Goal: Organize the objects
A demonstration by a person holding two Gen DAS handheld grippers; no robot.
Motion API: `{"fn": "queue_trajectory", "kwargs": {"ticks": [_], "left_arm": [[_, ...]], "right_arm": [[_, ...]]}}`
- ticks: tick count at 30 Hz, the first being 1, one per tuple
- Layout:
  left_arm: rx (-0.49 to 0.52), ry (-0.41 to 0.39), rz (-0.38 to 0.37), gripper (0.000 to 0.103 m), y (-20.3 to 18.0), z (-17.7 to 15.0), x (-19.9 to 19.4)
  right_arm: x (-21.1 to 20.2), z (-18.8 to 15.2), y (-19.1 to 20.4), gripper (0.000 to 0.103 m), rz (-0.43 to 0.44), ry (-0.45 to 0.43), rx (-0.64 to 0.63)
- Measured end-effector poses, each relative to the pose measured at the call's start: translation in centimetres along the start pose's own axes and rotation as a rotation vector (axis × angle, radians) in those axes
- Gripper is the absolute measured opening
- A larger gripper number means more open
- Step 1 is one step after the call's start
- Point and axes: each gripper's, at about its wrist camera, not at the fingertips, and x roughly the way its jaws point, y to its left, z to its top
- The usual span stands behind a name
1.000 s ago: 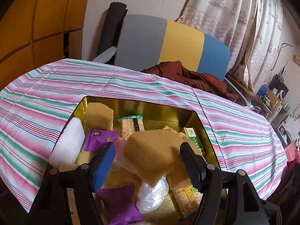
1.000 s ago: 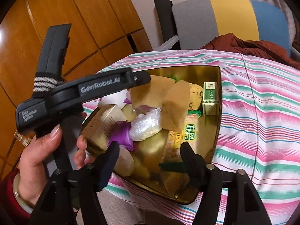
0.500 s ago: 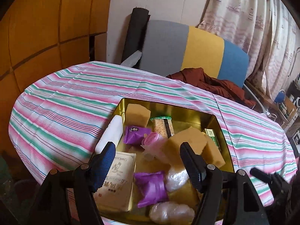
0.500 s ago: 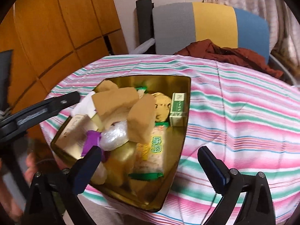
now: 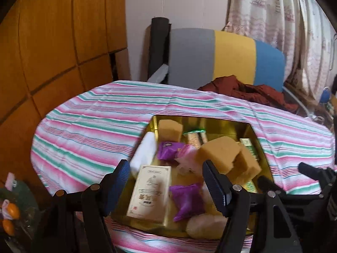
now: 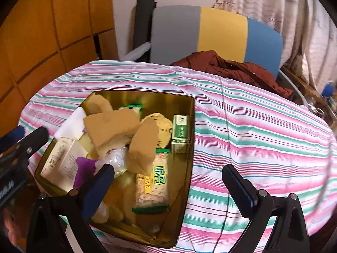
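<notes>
A gold tin (image 5: 210, 124) (image 6: 190, 147) sits on the striped table, packed with goods. Inside lie tan sponge blocks (image 5: 219, 154) (image 6: 111, 126), a cream box (image 5: 151, 191) (image 6: 63, 158), purple packets (image 5: 187, 200), a white block (image 5: 145, 151), a small green box (image 6: 180, 132) and a green-edged cracker packet (image 6: 155, 181). My left gripper (image 5: 166, 181) hovers open over the tin's near end, holding nothing. My right gripper (image 6: 168, 183) stands wide open above the tin's near right corner, also with nothing between its fingers.
The striped tablecloth (image 6: 263, 137) stretches right of the tin. Behind the table stands a grey, yellow and blue chair back (image 5: 221, 54) with a red-brown garment (image 6: 227, 67) on it. Wooden wall panels (image 5: 52, 42) rise on the left and a curtain (image 5: 284, 21) hangs on the right.
Both grippers have drawn back and up from the tin, so more of the table shows. The right jaws have spread from half open to wide. The left gripper has left the space above the tin.
</notes>
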Motion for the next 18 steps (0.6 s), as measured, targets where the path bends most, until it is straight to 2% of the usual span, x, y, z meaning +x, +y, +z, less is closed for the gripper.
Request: {"fn": "queue_trajectory", "kwargs": {"ticks": [3,6,11,17,18], "left_arm": [[-0.023,-0.007,0.046,0.072,0.3,0.0,-0.1],[-0.039,-0.003,0.058,0.072,0.6,0.0,-0.1],[0.016,0.056,0.111,0.072,-0.4,-0.1,0.3],[-0.01,0.111,0.048,0.07,-0.5,-0.7,0.8],[-0.009,0.114,0.048,0.068,-0.6,-0.7,0.9]], "right_arm": [[0.4,0.1,-0.1,0.103,-0.025,0.024,0.017],[0.5,0.1,-0.2,0.103,-0.024,0.028,0.027],[0.5,0.0,-0.3,0.103,-0.021,0.034,0.044],[0.7,-0.2,-0.2,0.103,-0.012,0.041,0.046],[0.7,-0.2,-0.2,0.103,-0.014,0.041,0.046]]}}
